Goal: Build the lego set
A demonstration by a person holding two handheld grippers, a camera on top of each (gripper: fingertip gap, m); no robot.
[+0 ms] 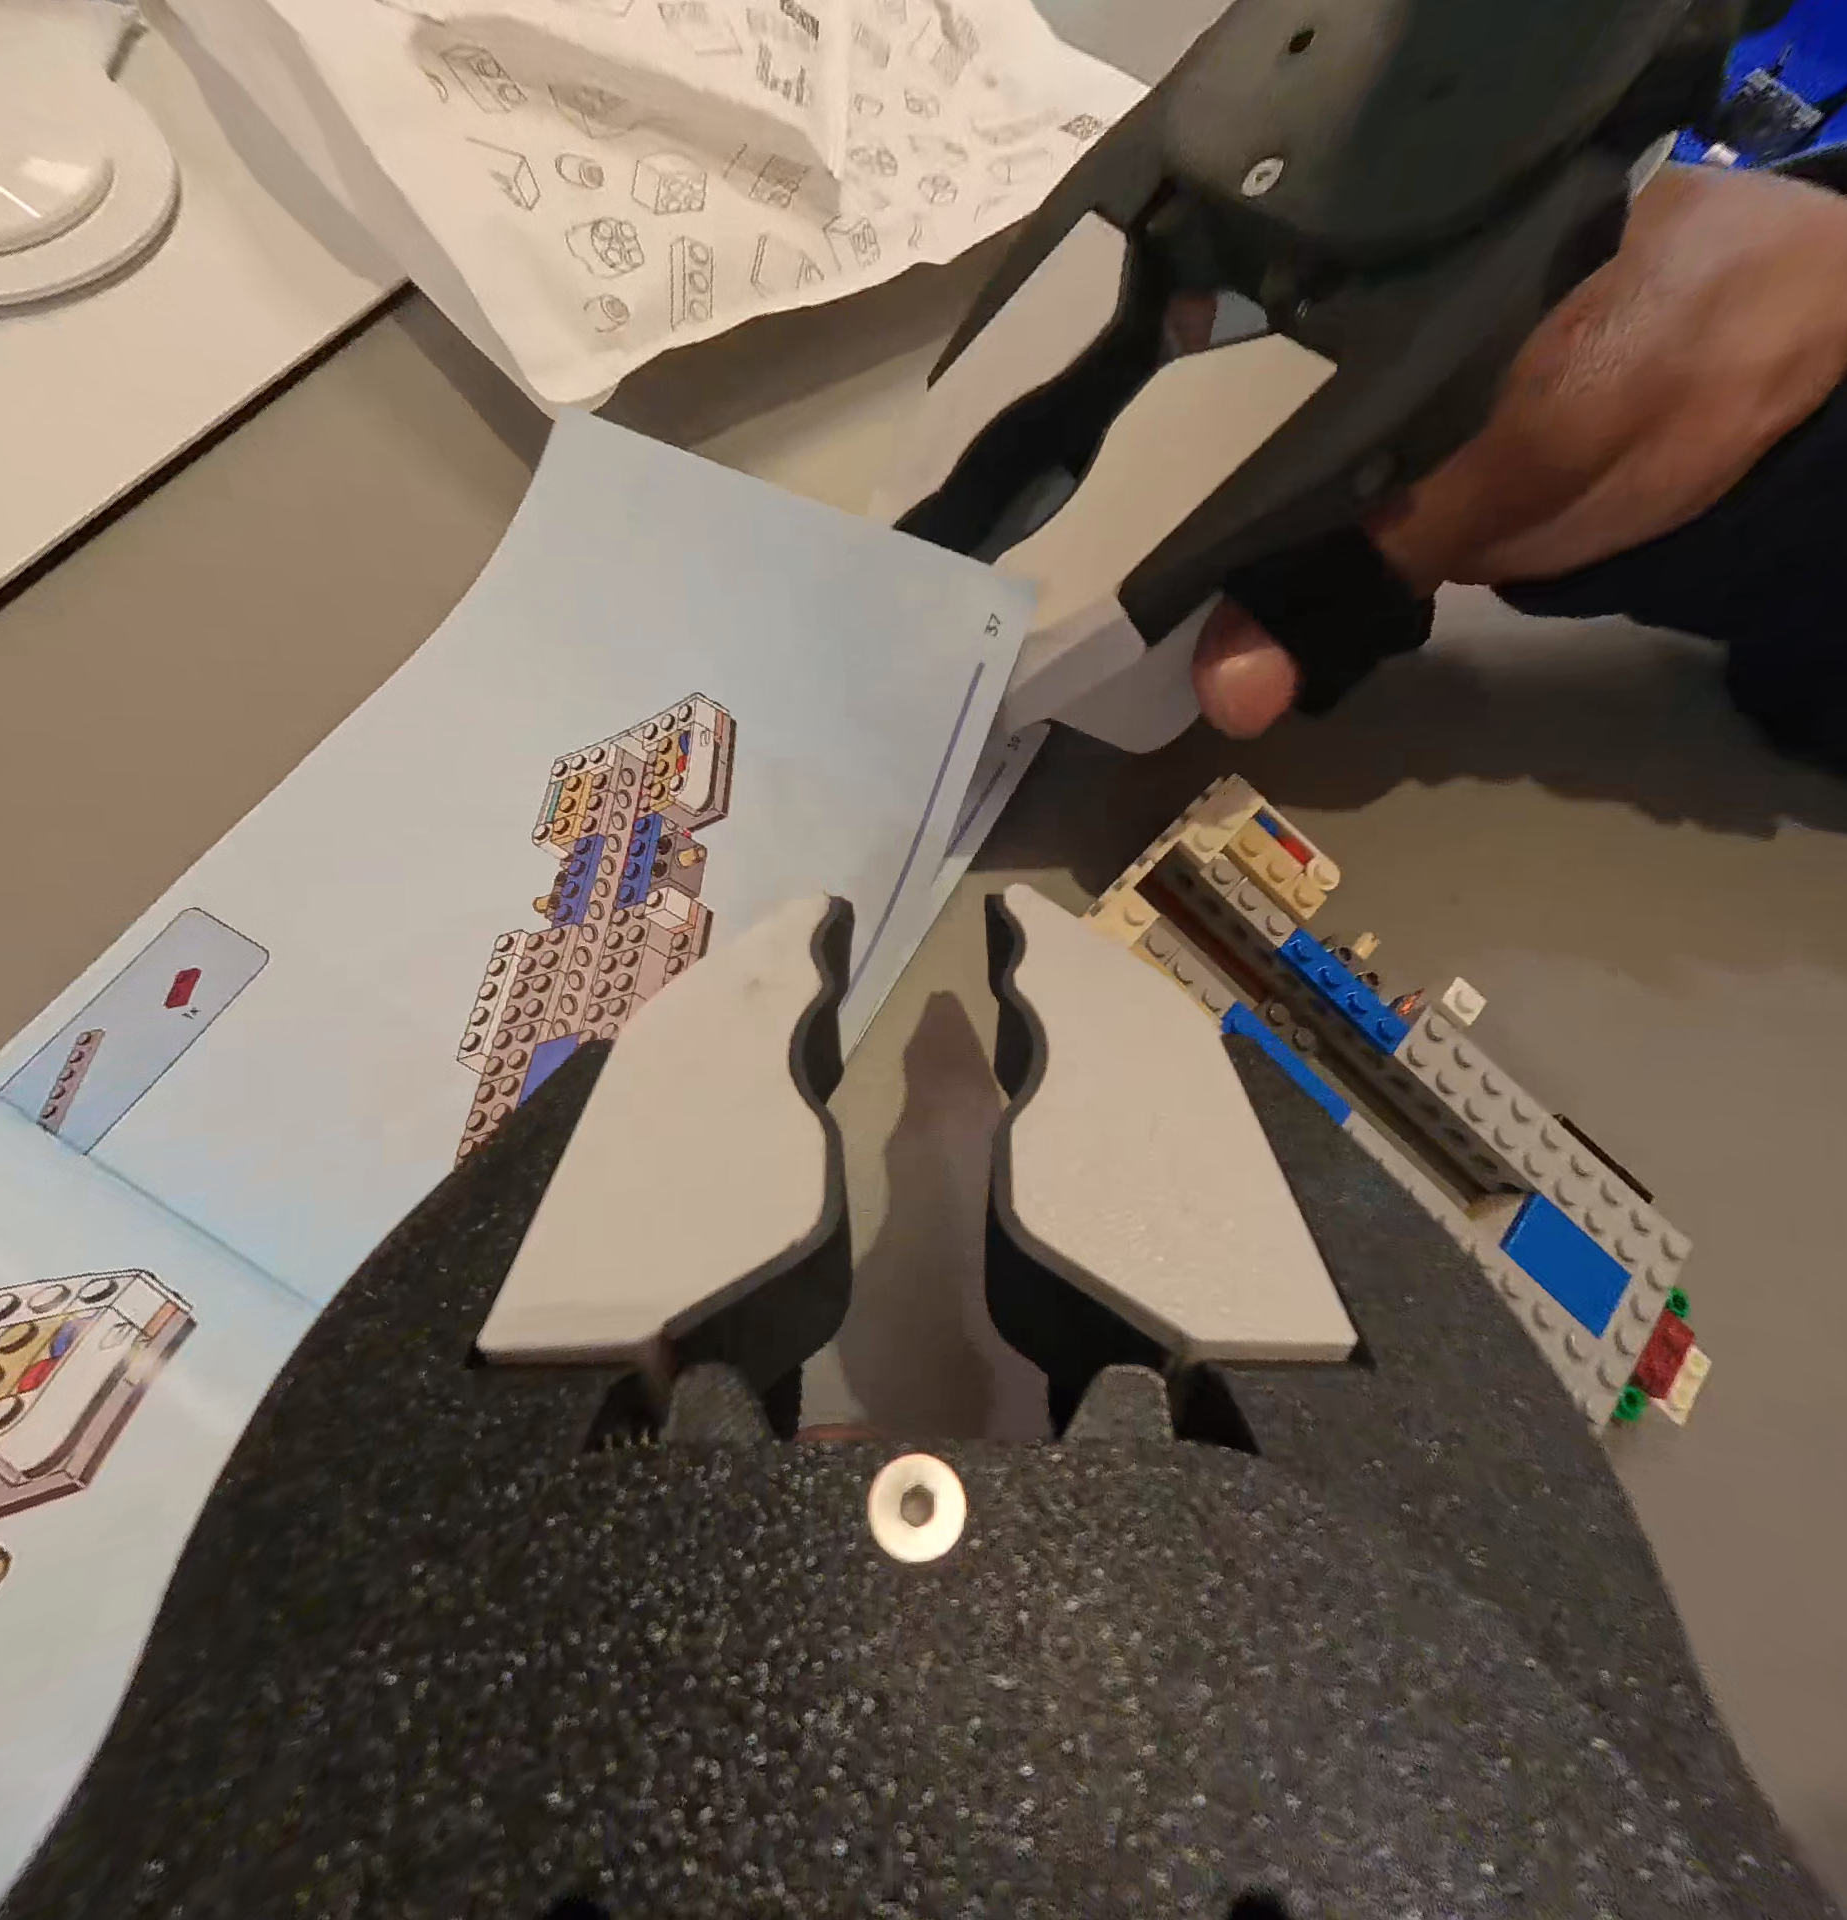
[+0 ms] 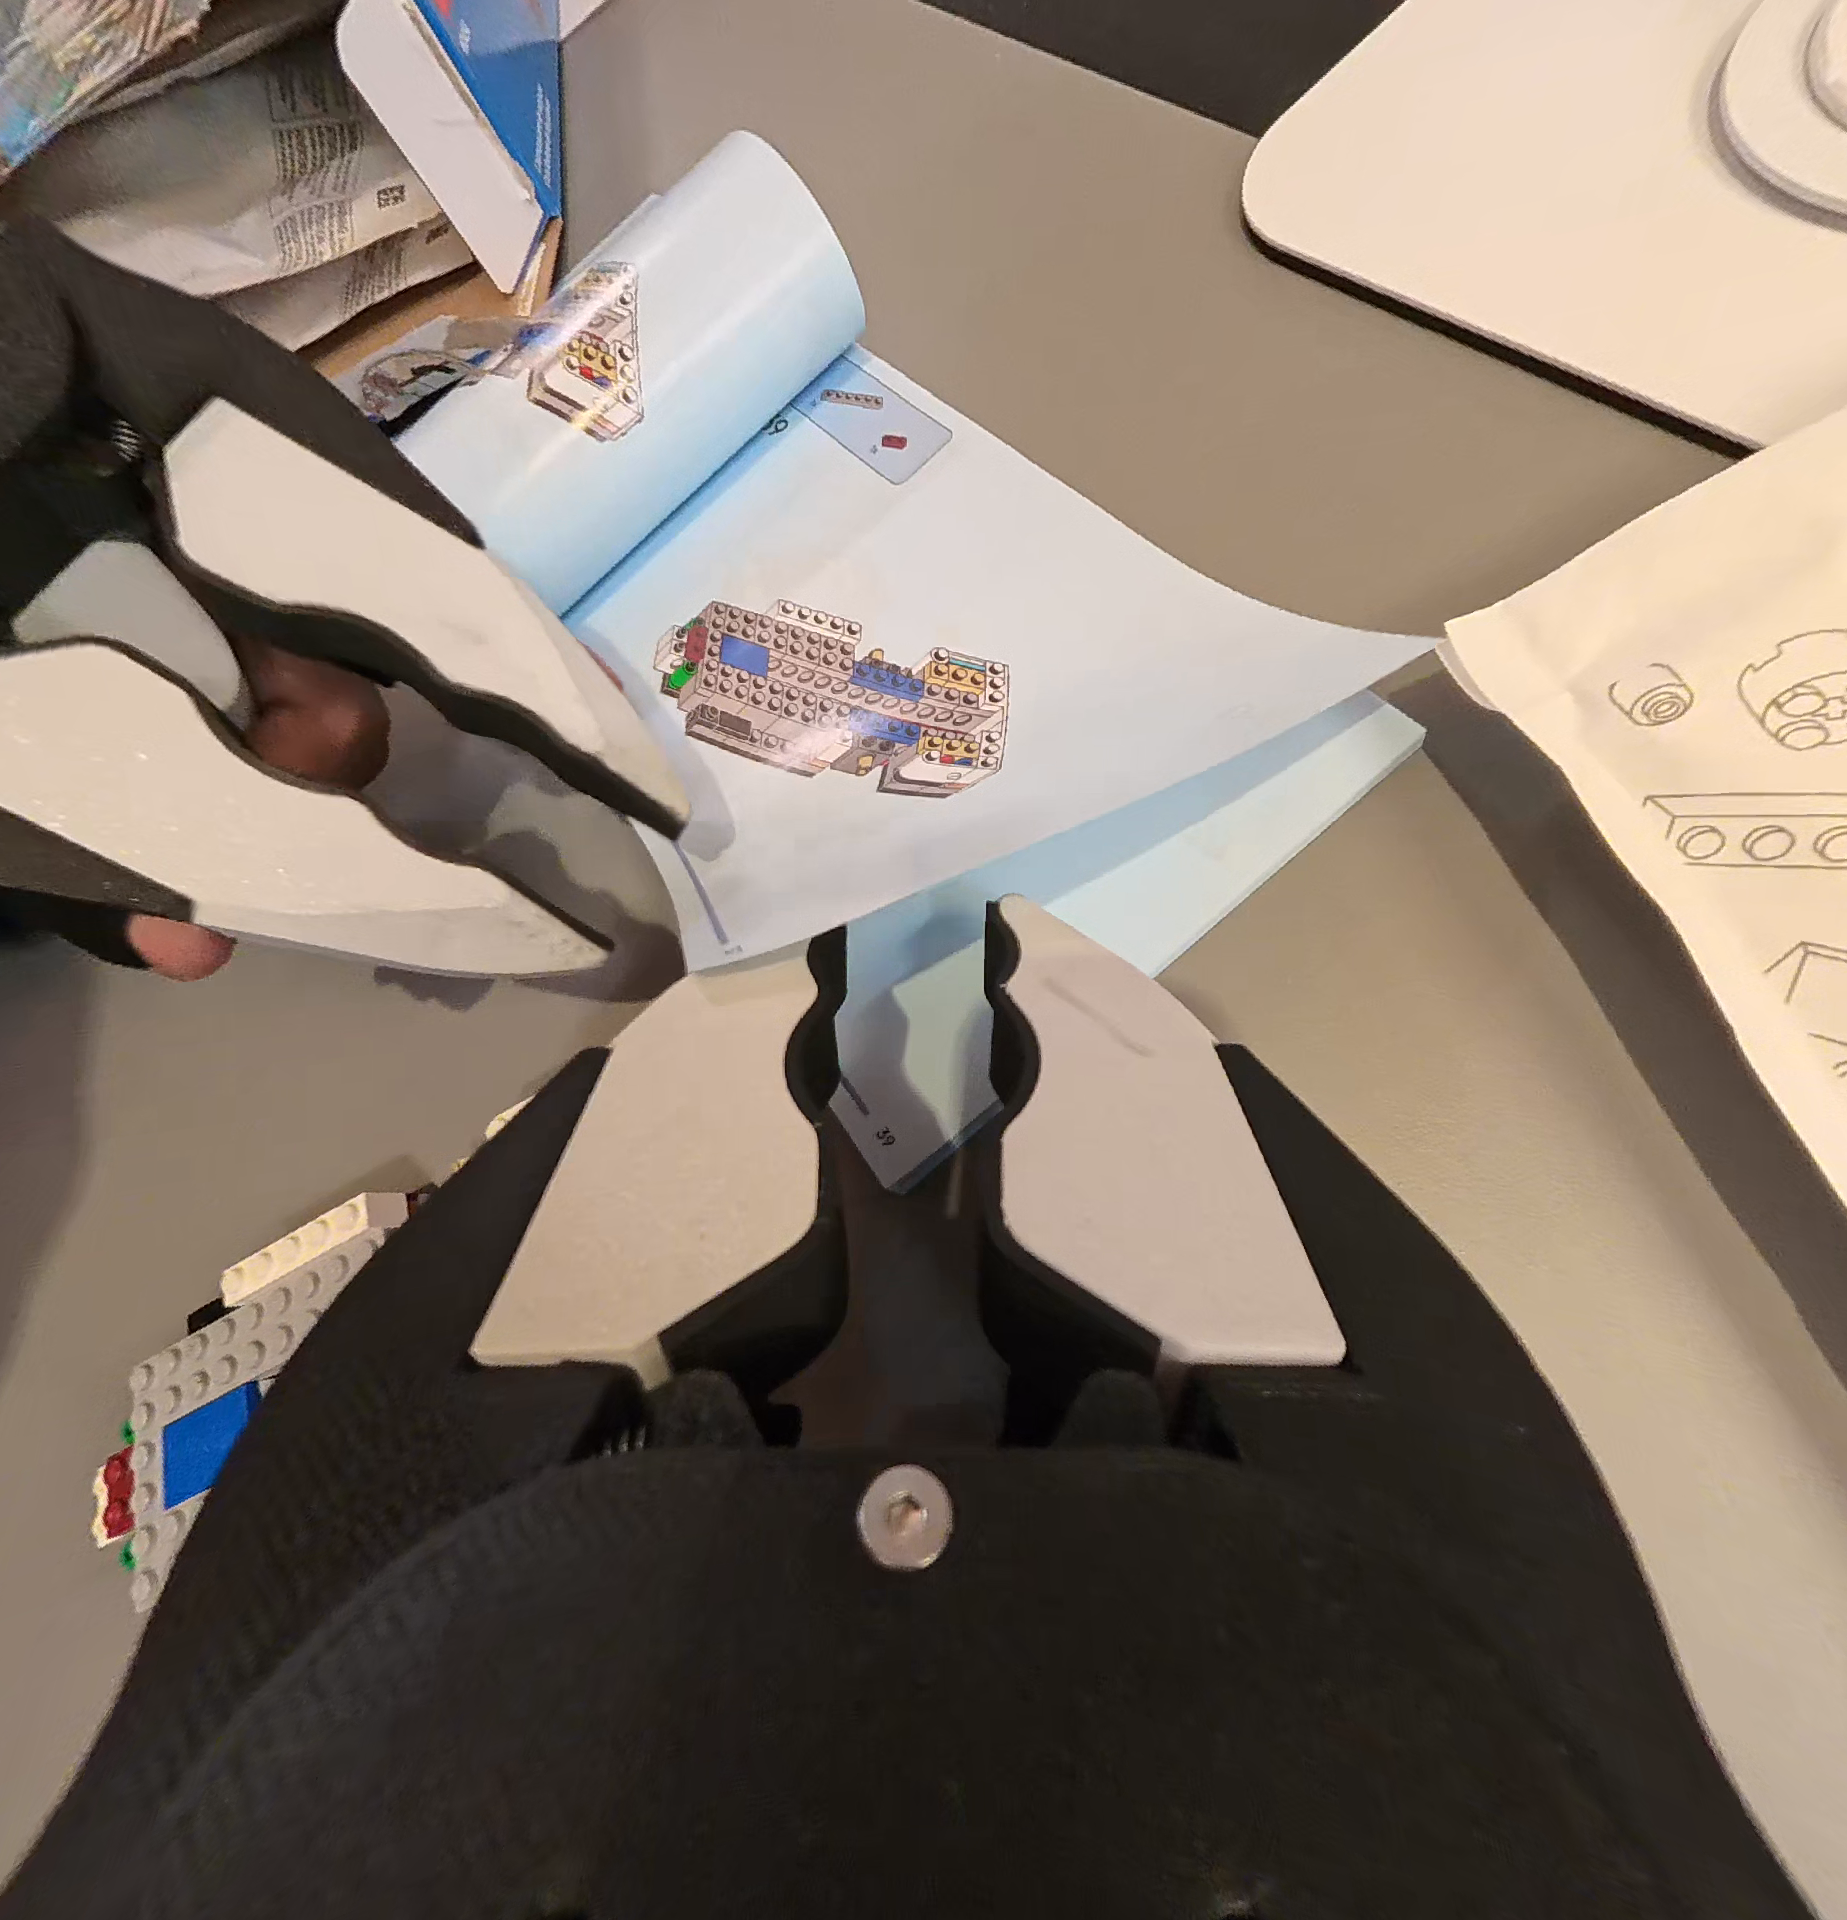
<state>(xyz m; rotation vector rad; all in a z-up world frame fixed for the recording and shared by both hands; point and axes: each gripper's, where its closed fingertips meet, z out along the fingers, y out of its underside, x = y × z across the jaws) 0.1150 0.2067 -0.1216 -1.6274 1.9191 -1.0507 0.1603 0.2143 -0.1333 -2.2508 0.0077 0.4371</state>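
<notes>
An open light-blue instruction booklet [image 1: 483, 779] lies on the grey table [image 1: 1573, 883], its top page lifted and curved [image 2: 1002, 540]. My left gripper [image 1: 919, 914] is open with nothing between its pads, right beside the lifted page's edge. It also shows in the right wrist view [image 2: 644, 883], jaws apart at that edge. My right gripper [image 2: 914, 940] is open and hovers over the booklet's near corner [image 2: 898, 1132], which lies below the gap, not pressed. A long grey, blue and tan brick model [image 1: 1418, 1091] lies on the table to the right of the left gripper [image 2: 202, 1434].
A white paper bag printed with brick drawings [image 2: 1729, 779] lies at the right, also seen in the left wrist view [image 1: 690, 156]. A white tray with a round dish [image 2: 1521, 208] stands at the back. A cardboard box and papers [image 2: 462, 156] are at the far left. A hand [image 1: 1625, 416] holds the right gripper. My hands' fingertips stand some 5 centimetres from each other.
</notes>
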